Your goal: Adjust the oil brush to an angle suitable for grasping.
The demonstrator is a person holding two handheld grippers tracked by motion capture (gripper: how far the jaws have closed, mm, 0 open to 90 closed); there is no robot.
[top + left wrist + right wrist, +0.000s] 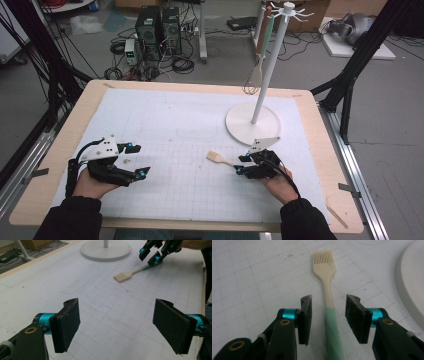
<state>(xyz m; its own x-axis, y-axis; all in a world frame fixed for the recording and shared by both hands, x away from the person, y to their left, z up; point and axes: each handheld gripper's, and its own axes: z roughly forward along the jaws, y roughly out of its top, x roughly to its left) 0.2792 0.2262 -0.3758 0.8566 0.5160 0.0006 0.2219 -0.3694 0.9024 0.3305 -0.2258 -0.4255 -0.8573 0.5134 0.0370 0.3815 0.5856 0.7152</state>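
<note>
One basting brush (329, 302) lies between the right gripper (328, 315)'s parted jaws, untouched, near the rack base (252, 125).

A pale wooden table (320, 150) carries a white gridded mat (175, 150). On the mat lie a cream-and-mint silicone basting brush (220, 159) and a white stand's round base (240, 125).

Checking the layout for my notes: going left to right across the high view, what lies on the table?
Left gripper → brush → right gripper, at the brush handle → white stand base, farther back.
</note>
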